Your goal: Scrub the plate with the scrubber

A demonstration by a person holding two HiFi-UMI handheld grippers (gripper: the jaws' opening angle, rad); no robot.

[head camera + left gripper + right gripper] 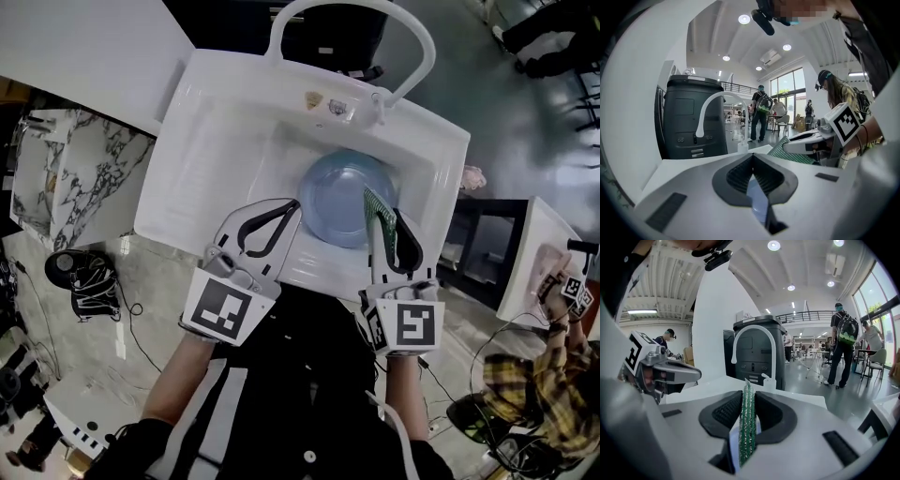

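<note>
Pale blue round plate [337, 192] lies flat in the white sink [202, 150], ready for scrubbing, we judge. Right gripper [390, 217] clamps the green mesh scrubber [377, 208] on edge over the plate's right side. Left gripper [293, 206] is closed and empty at the left rim. We cannot read the two small stickers [314, 98]

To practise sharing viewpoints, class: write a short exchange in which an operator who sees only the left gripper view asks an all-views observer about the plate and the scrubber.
Operator: Where is the plate?
Observer: The head view shows the blue plate lying in the basin of the white sink.
Operator: Is the scrubber gripped?
Observer: Yes, the right gripper has its jaws shut on the green scrubber, held on edge.
</note>
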